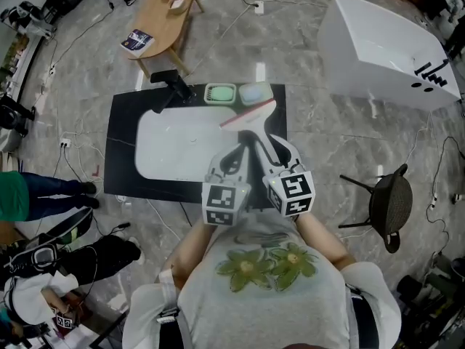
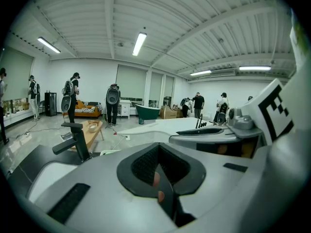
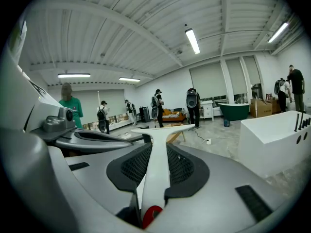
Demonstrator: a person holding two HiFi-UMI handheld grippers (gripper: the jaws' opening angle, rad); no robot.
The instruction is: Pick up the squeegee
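The squeegee (image 1: pixel 249 114) is white with a red blade edge, and it is held up over the white sink (image 1: pixel 167 151). My right gripper (image 1: pixel 266 141) is shut on its handle. In the right gripper view the white handle (image 3: pixel 156 171) runs out between the black pads to the crossbar (image 3: pixel 167 128), and a red end shows near the camera. My left gripper (image 1: pixel 235 155) hangs just left of the right one. In the left gripper view its jaws (image 2: pixel 160 171) are shut with nothing in them.
The sink sits in a black counter (image 1: pixel 120 147) with a black faucet (image 1: pixel 175 86) and two soap trays (image 1: pixel 220 93) at the back. A wooden table (image 1: pixel 163 17), a white bathtub (image 1: pixel 385 49) and a black chair (image 1: pixel 389 206) stand around. People (image 1: pixel 29 195) are at the left.
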